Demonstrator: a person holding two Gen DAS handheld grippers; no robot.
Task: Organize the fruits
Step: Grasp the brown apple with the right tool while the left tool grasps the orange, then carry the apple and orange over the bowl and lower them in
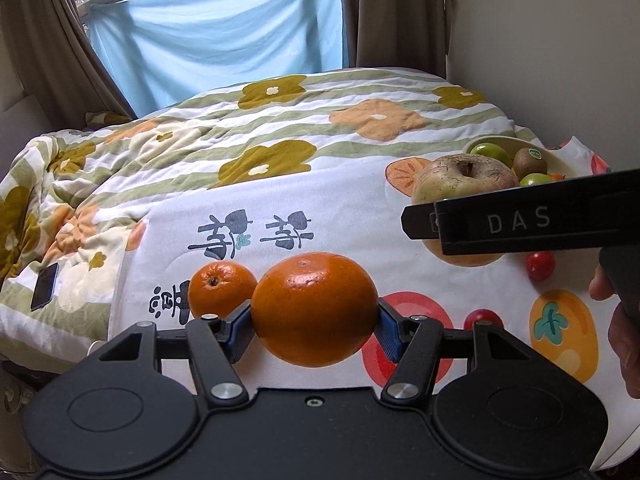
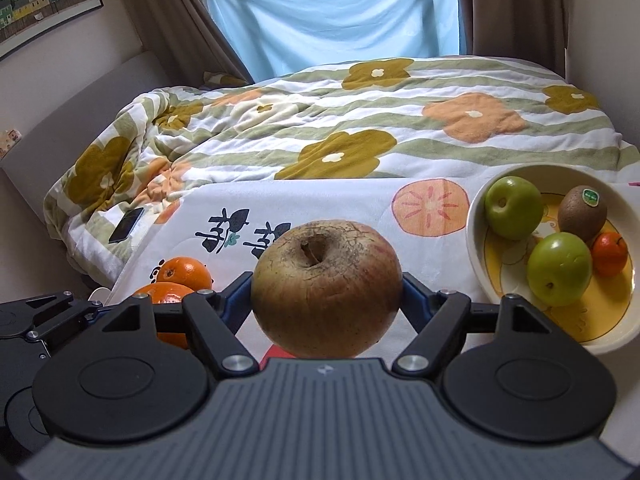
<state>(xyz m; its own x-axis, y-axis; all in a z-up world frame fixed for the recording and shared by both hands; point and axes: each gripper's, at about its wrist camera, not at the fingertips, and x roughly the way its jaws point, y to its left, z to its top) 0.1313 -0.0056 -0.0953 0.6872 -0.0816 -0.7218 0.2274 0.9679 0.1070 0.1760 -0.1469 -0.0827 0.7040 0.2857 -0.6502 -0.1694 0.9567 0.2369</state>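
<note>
The left gripper pinches a large glossy round orange squarely between its blue-padded fingers — the pads press on the fruit's two sides at about its widest girth, and most of the orange bulges forward and above them, clear of the white fruit-printed cloth below. A smaller round orange lies on that cloth just behind and to the left, its stem end up. The right gripper clamps a big, rough-skinned brownish apple, stem hollow facing up, centred between its fingers, which touch it on both sides — the fruit fills the whole gap. To the right of the apple sits a cream ceramic bowl with a yellow inside, holding two green apples, a brown kiwi with a sticker and a small red-orange fruit. Two red cherry tomatoes lie loose on the cloth near the right gripper's black body.
</note>
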